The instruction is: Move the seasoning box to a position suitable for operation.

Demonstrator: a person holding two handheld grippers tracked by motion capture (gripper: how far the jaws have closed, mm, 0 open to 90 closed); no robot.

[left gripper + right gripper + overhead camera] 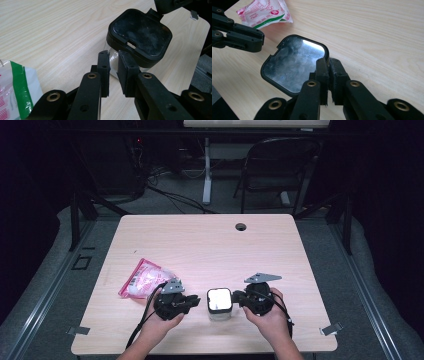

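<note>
Left gripper [113,56] nearly closed, empty, beside the container [140,37]; right gripper [328,62] nearly closed at its lid rim.

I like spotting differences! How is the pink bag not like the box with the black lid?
The bag is soft, crinkly and lies flat; the box is stiff and stands up with clear walls. The bag is pink and white with a green stripe; the box has a shiny black lid. The bag lies off to the left, behind the left hand-held gripper; the box sits between the two hand-held grippers. Both rest on the table.
</note>
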